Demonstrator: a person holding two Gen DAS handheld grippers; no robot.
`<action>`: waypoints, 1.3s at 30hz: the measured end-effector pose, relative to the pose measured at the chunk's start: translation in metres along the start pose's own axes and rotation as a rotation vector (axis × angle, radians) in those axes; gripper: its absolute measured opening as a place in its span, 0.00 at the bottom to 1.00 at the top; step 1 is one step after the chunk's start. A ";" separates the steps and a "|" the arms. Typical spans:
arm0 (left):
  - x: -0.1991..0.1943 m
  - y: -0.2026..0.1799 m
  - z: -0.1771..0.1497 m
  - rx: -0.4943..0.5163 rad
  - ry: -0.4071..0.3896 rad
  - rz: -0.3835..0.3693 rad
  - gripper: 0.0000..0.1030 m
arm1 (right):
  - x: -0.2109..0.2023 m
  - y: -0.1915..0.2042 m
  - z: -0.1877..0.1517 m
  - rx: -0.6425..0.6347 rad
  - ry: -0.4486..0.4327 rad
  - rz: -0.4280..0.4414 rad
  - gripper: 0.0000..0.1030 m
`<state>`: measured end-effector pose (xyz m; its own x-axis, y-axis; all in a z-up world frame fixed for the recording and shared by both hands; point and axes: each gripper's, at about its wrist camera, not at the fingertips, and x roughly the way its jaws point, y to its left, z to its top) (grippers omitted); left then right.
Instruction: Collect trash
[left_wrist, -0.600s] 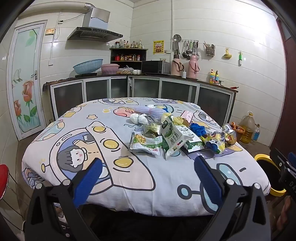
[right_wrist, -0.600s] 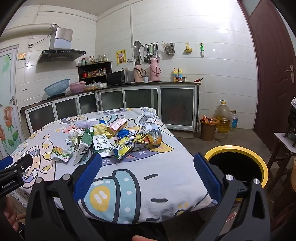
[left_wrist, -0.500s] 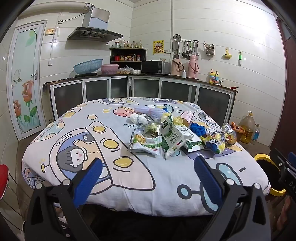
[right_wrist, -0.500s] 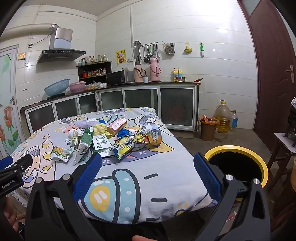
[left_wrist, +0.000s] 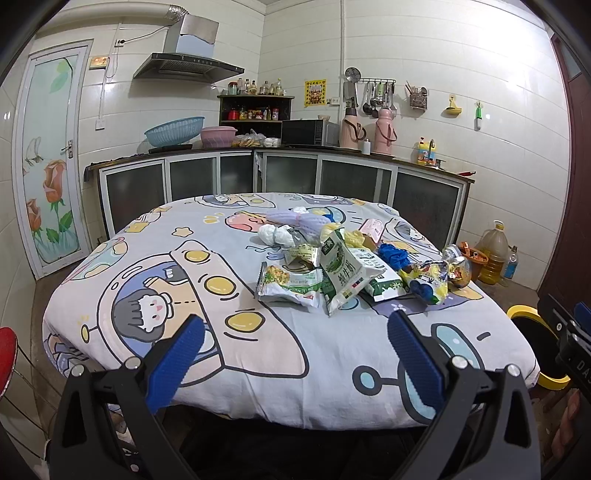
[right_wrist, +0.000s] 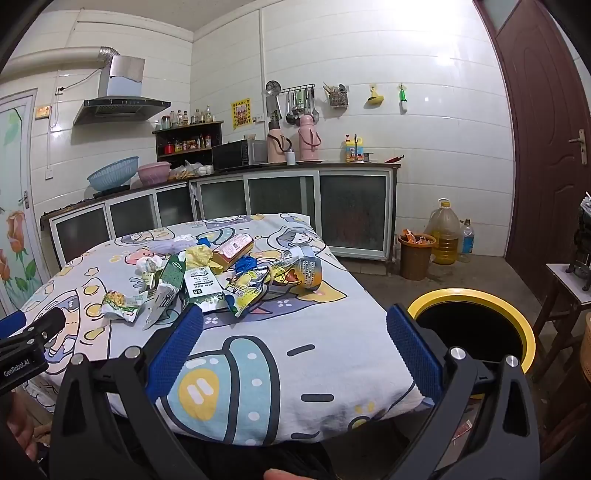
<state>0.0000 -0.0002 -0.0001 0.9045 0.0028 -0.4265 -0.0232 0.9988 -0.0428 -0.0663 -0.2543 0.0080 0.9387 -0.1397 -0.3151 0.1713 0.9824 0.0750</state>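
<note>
A pile of trash lies on the table's cartoon-print cloth (left_wrist: 155, 280): a green-and-white milk bag (left_wrist: 345, 273), a flat snack wrapper (left_wrist: 290, 283), white crumpled paper (left_wrist: 275, 233), a blue scrap (left_wrist: 394, 254) and a yellow-blue packet (left_wrist: 428, 281). The pile also shows in the right wrist view (right_wrist: 207, 280). A black bin with a yellow rim (right_wrist: 476, 297) stands on the floor right of the table. My left gripper (left_wrist: 293, 349) is open and empty, short of the pile. My right gripper (right_wrist: 293, 345) is open and empty over the table's near right corner.
Counters with glass-front cabinets (left_wrist: 288, 177) line the far walls. A brown bucket (right_wrist: 416, 254) and an oil jug (right_wrist: 445, 232) stand on the floor beyond the bin. A small side table (right_wrist: 565, 280) is at the right, by a brown door (right_wrist: 546, 129).
</note>
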 end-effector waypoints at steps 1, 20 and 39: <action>0.000 0.000 0.000 0.000 0.000 -0.001 0.93 | 0.000 0.000 0.000 0.000 0.000 0.000 0.93; 0.001 -0.001 -0.001 -0.002 0.005 0.001 0.93 | -0.001 0.000 0.000 0.000 0.000 0.000 0.93; 0.000 -0.001 -0.002 -0.003 0.005 -0.001 0.93 | 0.000 0.000 -0.001 -0.001 0.000 -0.001 0.93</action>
<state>-0.0004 -0.0014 -0.0019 0.9024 0.0012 -0.4308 -0.0233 0.9987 -0.0459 -0.0667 -0.2544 0.0070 0.9385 -0.1410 -0.3153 0.1725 0.9822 0.0740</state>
